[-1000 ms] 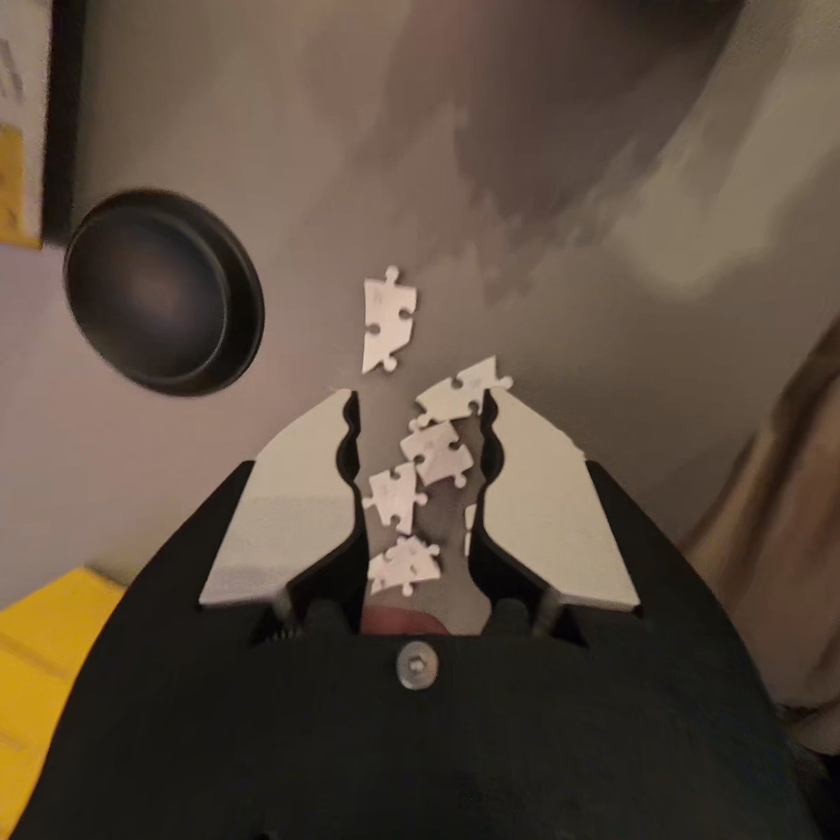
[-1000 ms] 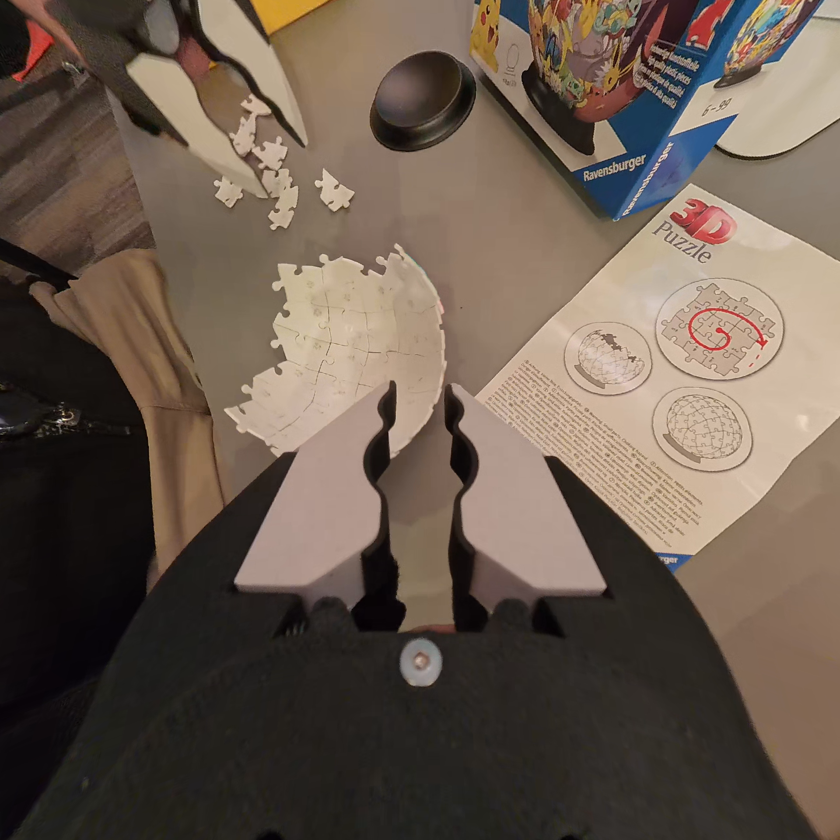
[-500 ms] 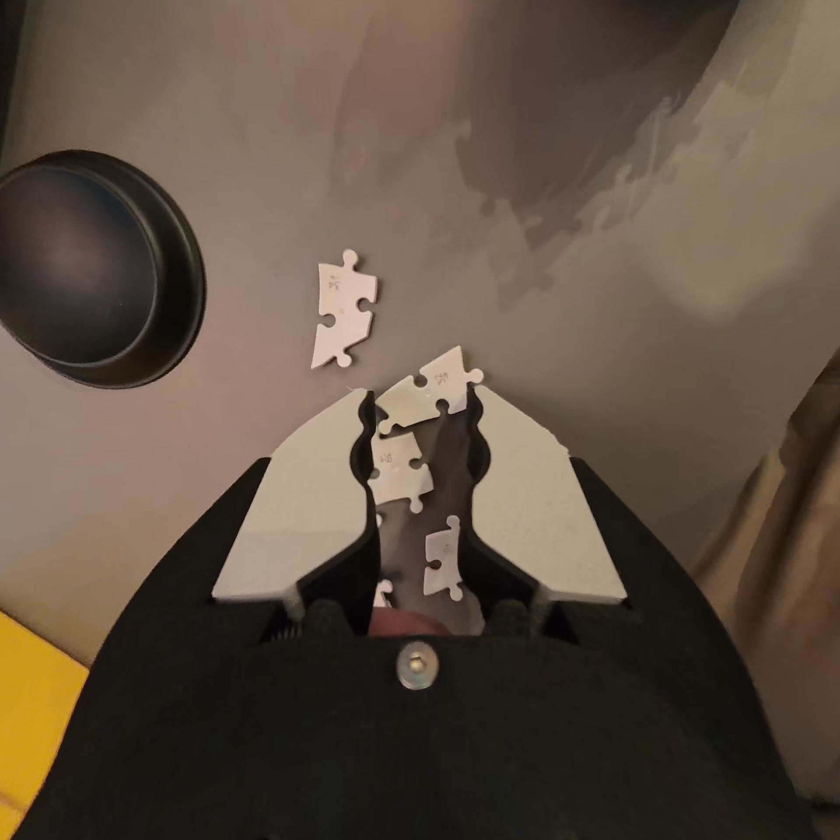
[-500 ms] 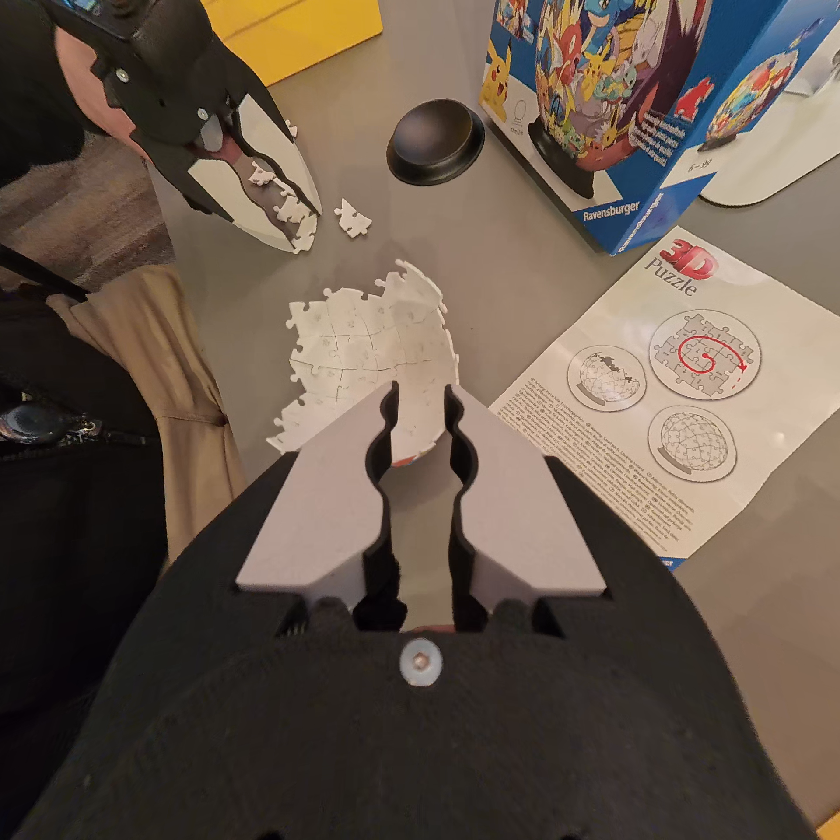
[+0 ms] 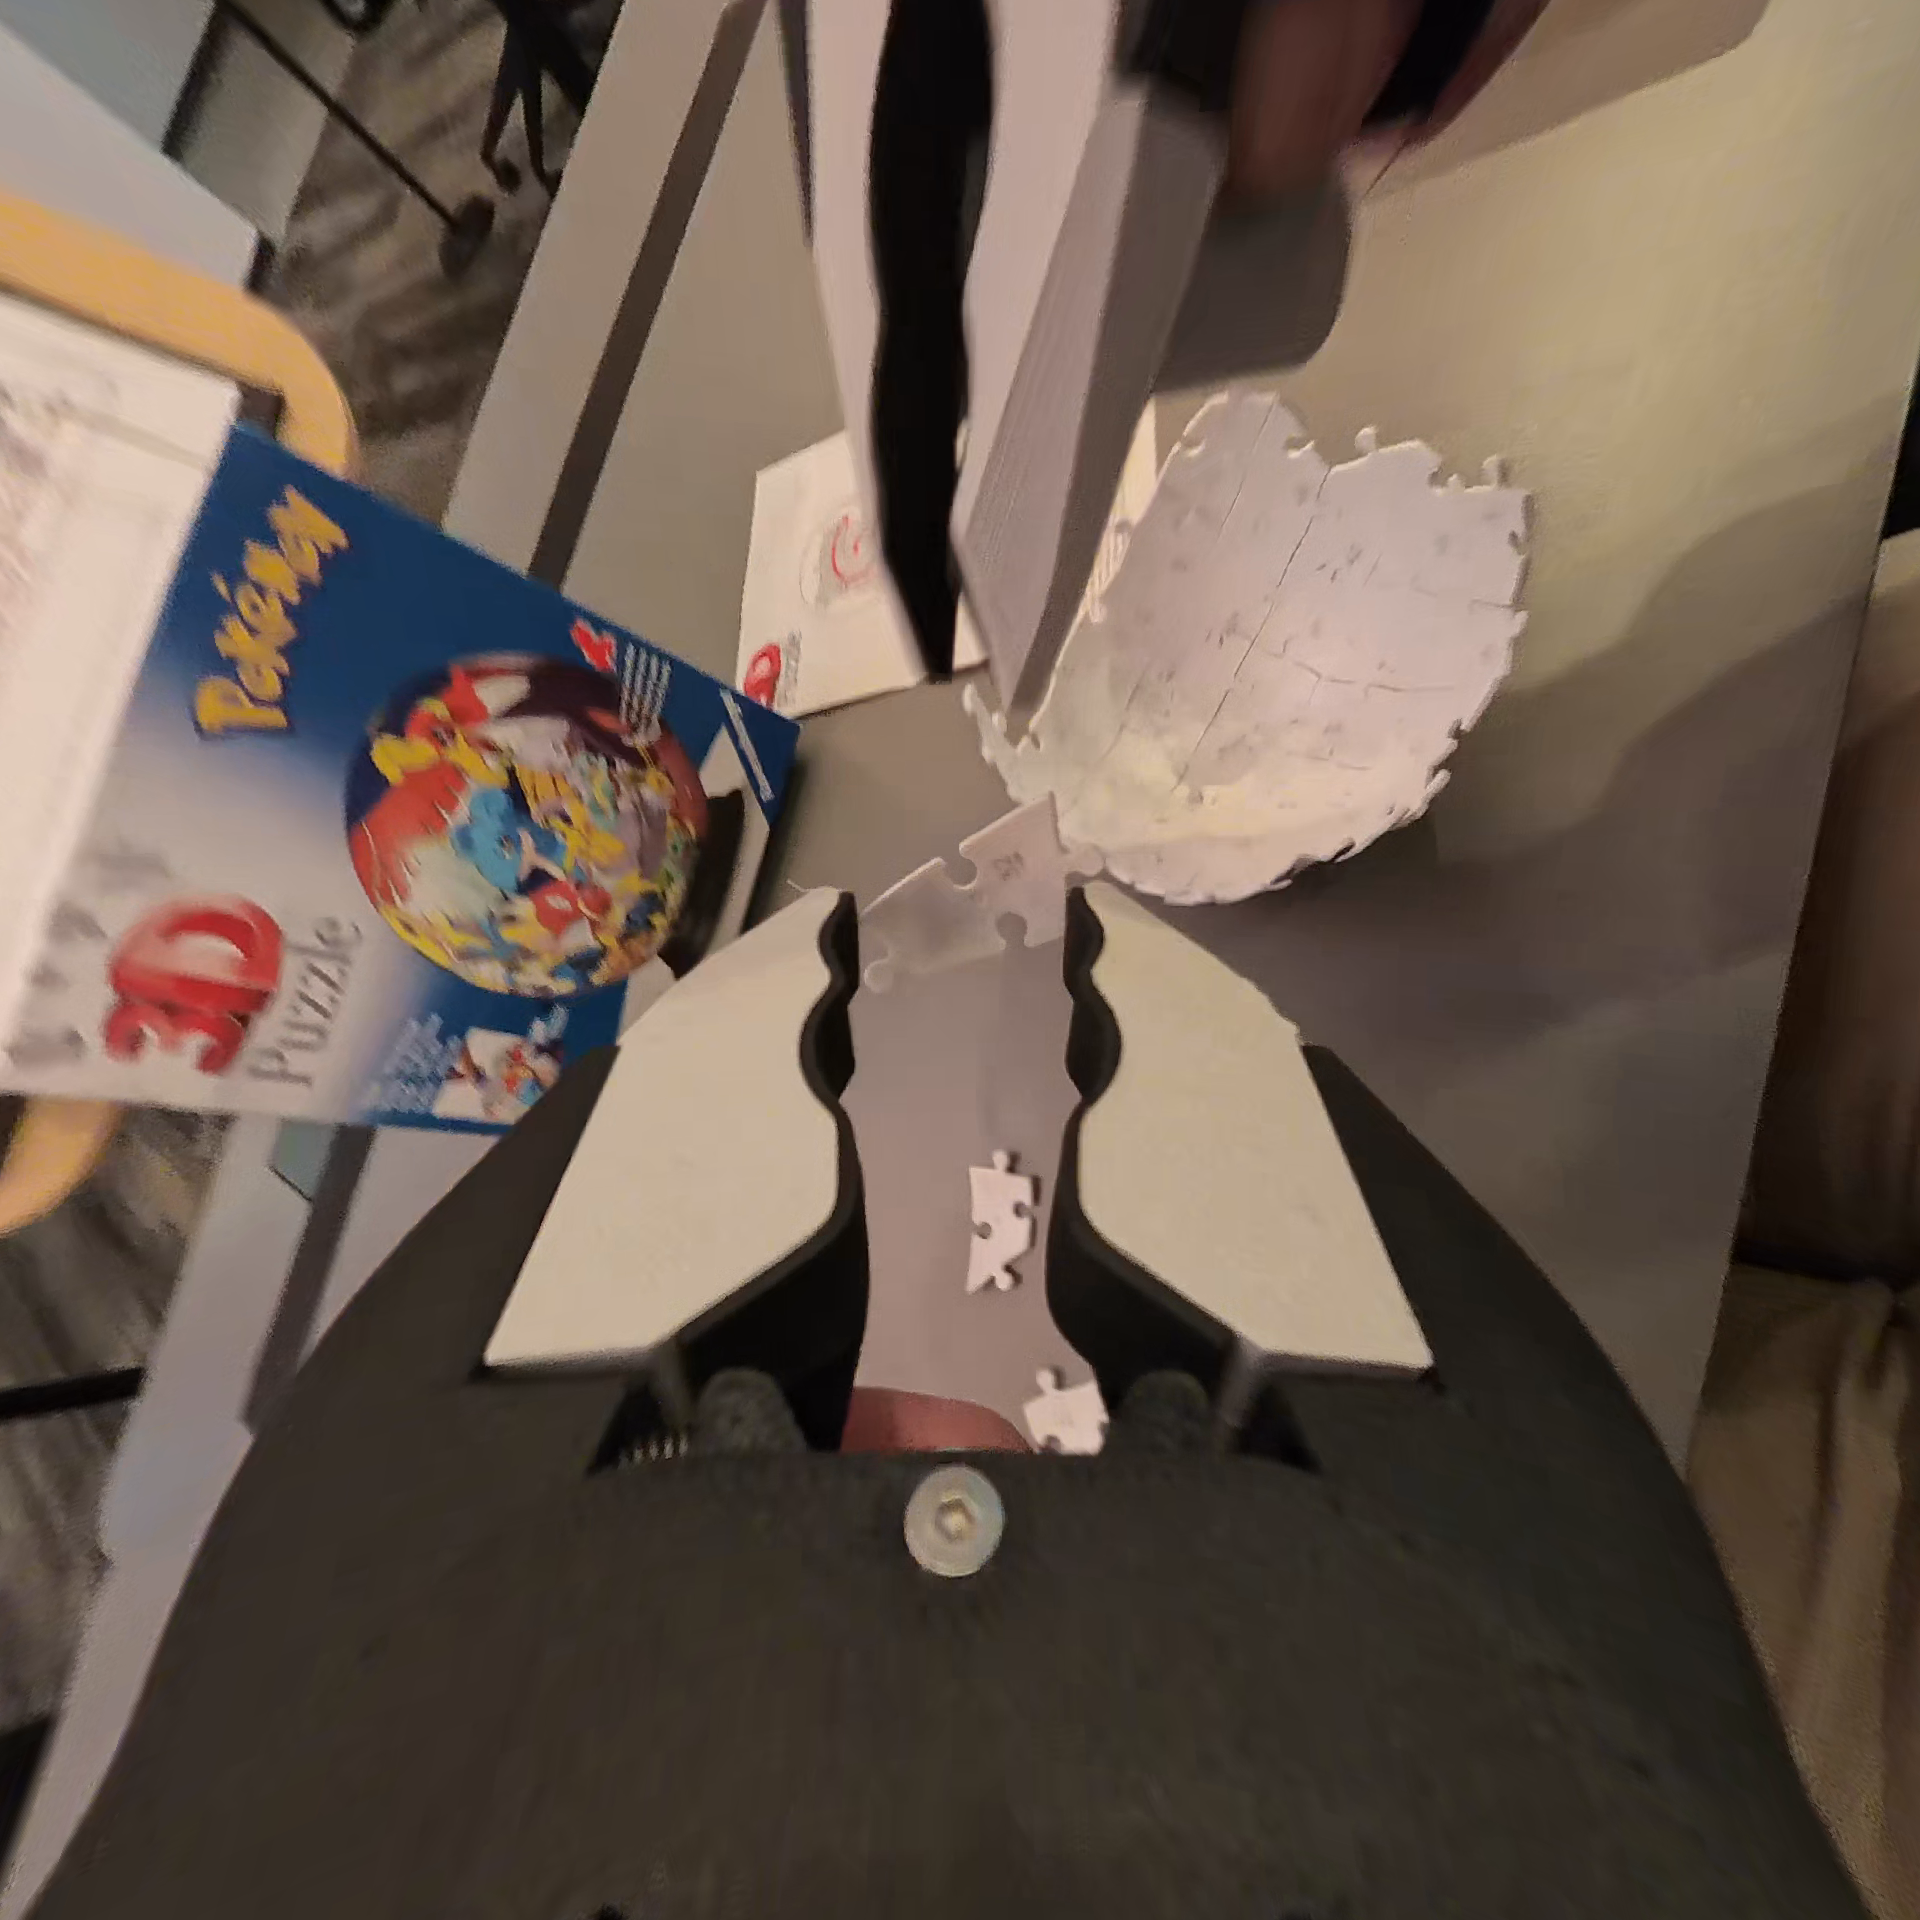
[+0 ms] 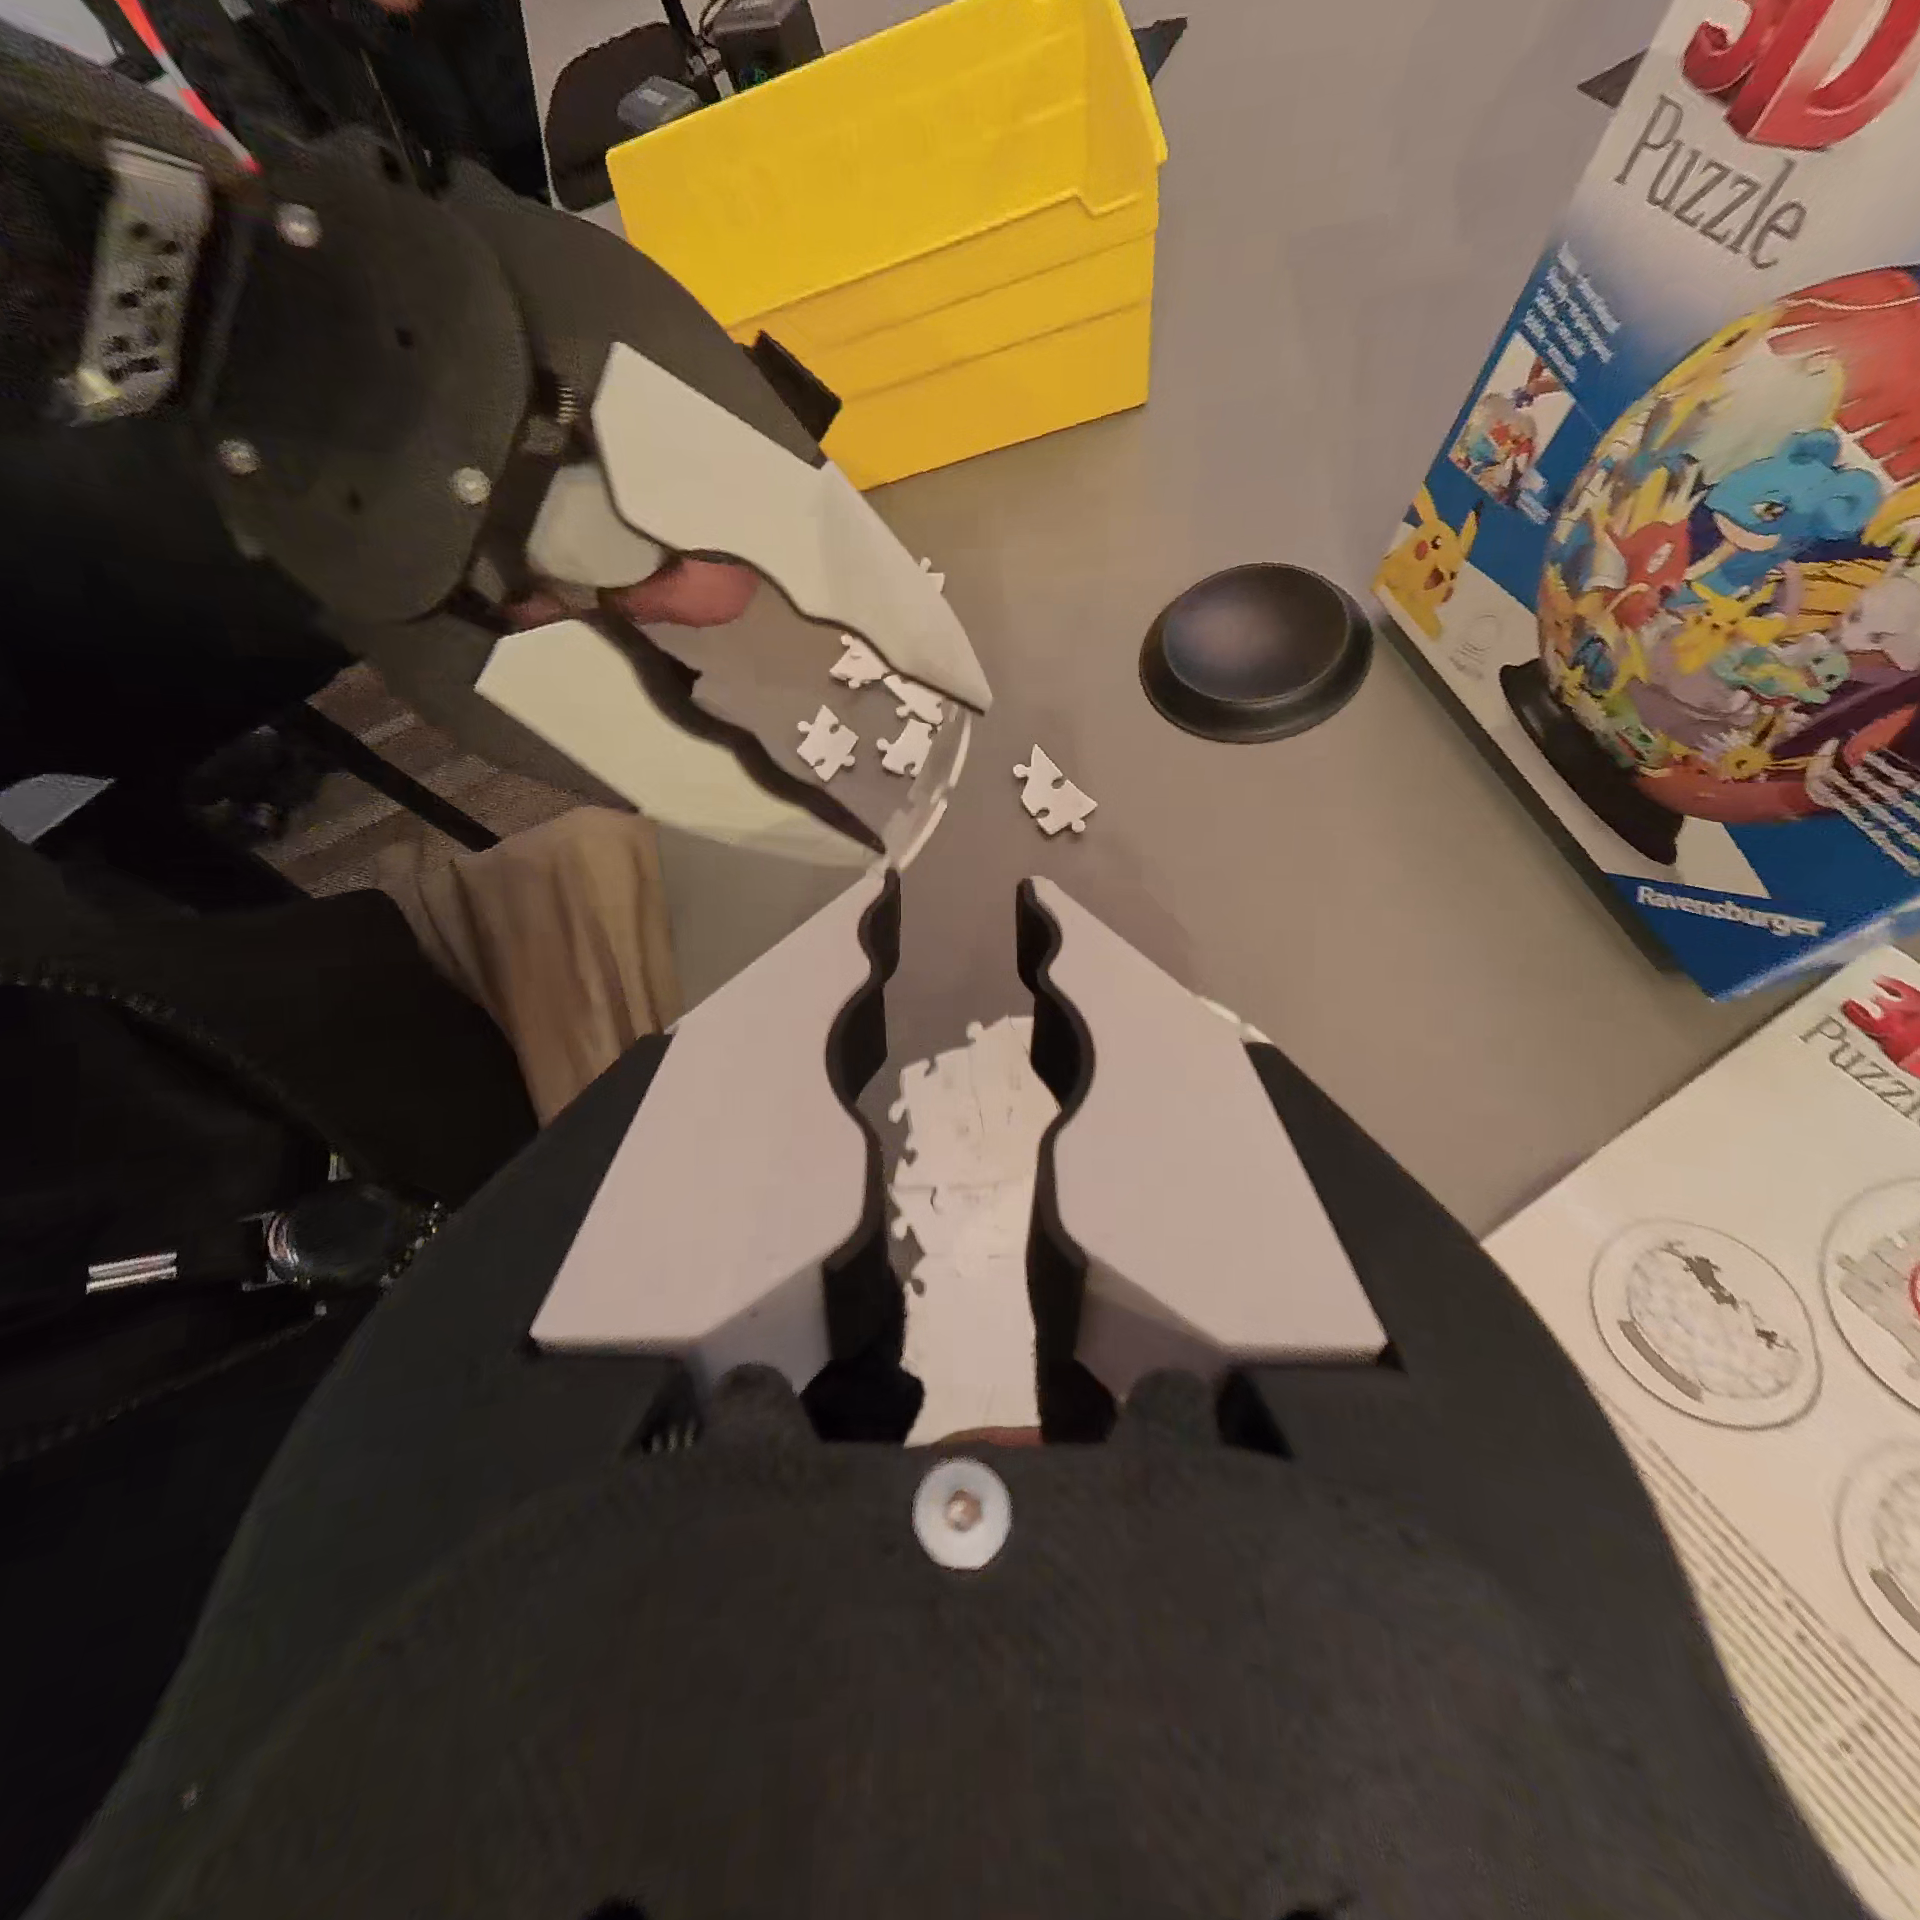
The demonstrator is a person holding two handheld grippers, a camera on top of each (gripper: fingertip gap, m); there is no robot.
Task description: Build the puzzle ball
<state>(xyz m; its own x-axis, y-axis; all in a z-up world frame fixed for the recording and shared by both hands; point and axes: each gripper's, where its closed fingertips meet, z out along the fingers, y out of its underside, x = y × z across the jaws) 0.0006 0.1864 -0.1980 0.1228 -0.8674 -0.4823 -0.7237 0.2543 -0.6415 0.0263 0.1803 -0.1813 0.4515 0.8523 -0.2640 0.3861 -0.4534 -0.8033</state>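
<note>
My left gripper [image 5: 961, 914] is shut on a white pair of joined puzzle pieces [image 5: 987, 894], held by the edges between its tips, just in front of the white half-ball shell [image 5: 1278, 665]. In the right wrist view the left gripper [image 6: 932, 777] hovers over several loose white pieces [image 6: 831, 743]. My right gripper [image 6: 958, 885] has its jaws apart. It hangs over the shell [image 6: 966, 1132], which shows between its fingers. From the left wrist view the right gripper [image 5: 966, 681] comes down at the shell's near rim.
A black round stand [image 6: 1255, 649] sits on the grey table [image 6: 1299, 935]. The blue puzzle box [image 6: 1683, 582] is at the right, a yellow bin [image 6: 935, 239] at the back, the instruction sheet [image 6: 1714, 1299] front right. One loose piece [image 6: 1055, 795] lies apart. Beige cloth [image 6: 551, 935] hangs at the left edge. Both grippers' tips are close together, under 4 cm apart.
My left gripper has closed on the joined pieces, lifted them off the table and swung toward the shell. My right gripper has moved forward over the shell, jaws unchanged.
</note>
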